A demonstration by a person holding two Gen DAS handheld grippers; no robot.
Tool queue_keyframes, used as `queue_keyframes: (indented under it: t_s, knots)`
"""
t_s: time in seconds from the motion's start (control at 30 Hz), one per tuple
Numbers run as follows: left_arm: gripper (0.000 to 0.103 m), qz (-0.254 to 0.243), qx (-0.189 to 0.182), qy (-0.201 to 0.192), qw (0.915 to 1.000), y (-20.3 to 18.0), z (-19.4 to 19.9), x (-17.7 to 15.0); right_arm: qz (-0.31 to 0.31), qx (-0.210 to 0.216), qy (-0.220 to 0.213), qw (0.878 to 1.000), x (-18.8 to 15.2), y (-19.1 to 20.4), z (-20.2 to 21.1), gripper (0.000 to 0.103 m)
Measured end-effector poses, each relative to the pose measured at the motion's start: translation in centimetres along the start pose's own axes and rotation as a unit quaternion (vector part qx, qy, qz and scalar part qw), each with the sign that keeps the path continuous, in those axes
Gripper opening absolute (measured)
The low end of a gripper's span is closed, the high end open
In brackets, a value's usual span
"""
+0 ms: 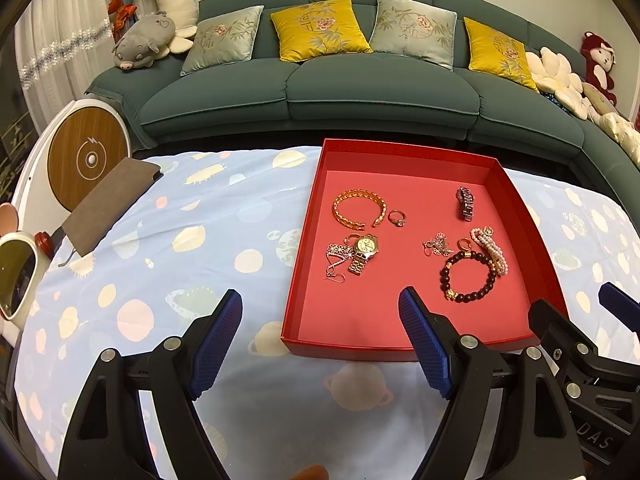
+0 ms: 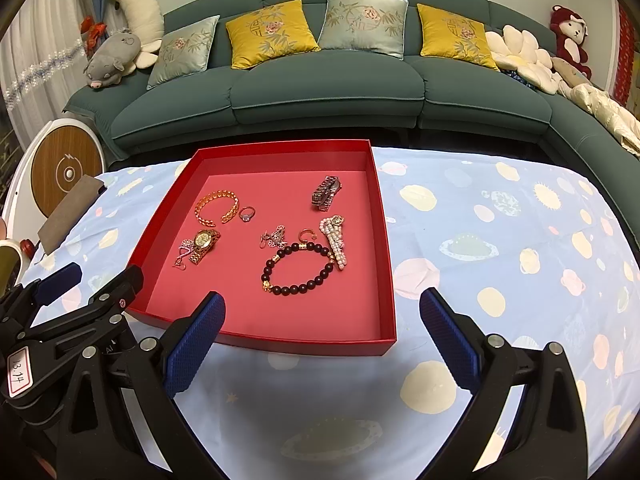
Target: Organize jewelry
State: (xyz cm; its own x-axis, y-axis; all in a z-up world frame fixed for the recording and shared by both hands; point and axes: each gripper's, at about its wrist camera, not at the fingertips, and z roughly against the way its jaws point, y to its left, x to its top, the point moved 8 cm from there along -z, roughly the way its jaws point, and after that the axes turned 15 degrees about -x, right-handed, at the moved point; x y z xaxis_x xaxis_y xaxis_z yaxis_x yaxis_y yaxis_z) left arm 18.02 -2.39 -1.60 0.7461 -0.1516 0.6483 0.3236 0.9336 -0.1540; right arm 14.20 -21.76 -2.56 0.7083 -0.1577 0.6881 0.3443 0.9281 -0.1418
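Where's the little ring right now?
The ring lies in the red tray, left half, just right of the gold bangle, above the gold watch.

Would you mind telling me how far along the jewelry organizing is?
All the pieces lie loose in the red tray, including the gold bangle and bead bracelet. Nothing is in hand: left gripper and right gripper hover open. Any further sorting remains.

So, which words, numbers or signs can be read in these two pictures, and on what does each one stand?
"13.74": handwritten on the white label of the left gripper, seen from the right wrist.
"DAS": raised letters on the body of the right gripper, the rest cut off.
Lightning-bolt sign: on the round wooden disc.
Gold watch dial: too small to read.
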Motion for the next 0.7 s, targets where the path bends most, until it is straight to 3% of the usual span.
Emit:
queue_keyframes:
  t_s: [0.7]
  knots:
    - [0.078, -0.001, 0.002, -0.005, 1.0, -0.04, 0.25, 0.11, 0.0, 0.0, -0.001, 1.0, 0.01, -0.02, 0.05, 0.095]
